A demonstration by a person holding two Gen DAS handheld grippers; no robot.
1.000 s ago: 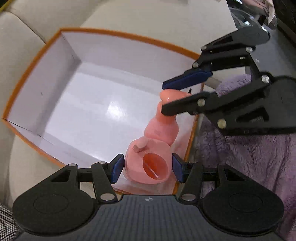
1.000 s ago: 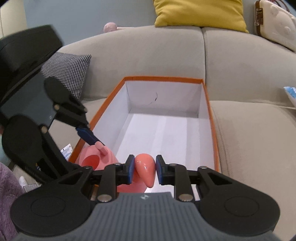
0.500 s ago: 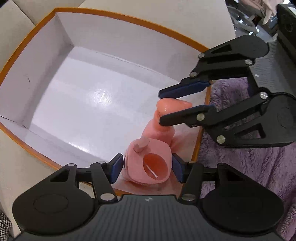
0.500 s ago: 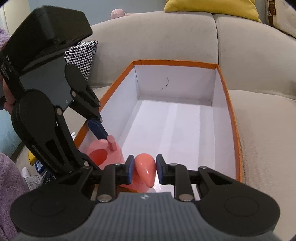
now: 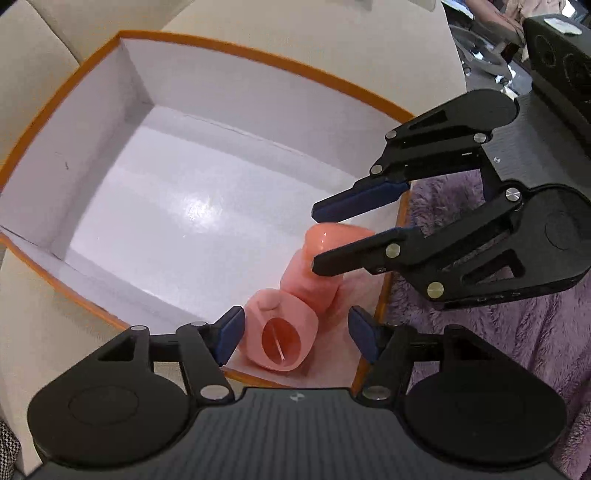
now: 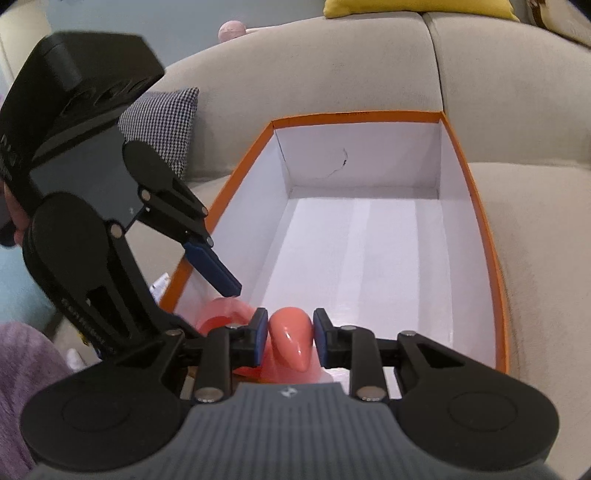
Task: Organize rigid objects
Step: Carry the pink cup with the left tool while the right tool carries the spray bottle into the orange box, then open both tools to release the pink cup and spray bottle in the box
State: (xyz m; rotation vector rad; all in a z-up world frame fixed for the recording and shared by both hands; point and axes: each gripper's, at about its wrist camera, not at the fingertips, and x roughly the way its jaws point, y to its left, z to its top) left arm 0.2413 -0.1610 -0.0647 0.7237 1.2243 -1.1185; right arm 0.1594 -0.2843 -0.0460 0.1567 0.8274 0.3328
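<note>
From my left wrist camera I look almost straight down into the box [image 5: 92,177], and the pink toy [image 5: 284,332] lies in its near right corner. Only this view shows the round hole in the toy's wide end and the purple blanket [image 5: 498,332] just past the box's right rim. My left gripper [image 5: 295,332] has just been opening: the wide end sits between the pads, the left pad close against it, a clear gap on the right. So it is spread, not pinching.

My right wrist camera shows what the other cannot: the sofa [image 6: 332,66] back, a checked cushion [image 6: 162,122], a yellow cushion [image 6: 406,7]. My right gripper [image 6: 290,341] has just eased open a little around the toy's narrow tip; its pads stand just beside the tip, and I cannot tell whether they touch it.

One toy, one box, two grippers. The rest of the box floor is bare white, with room along its whole length.
</note>
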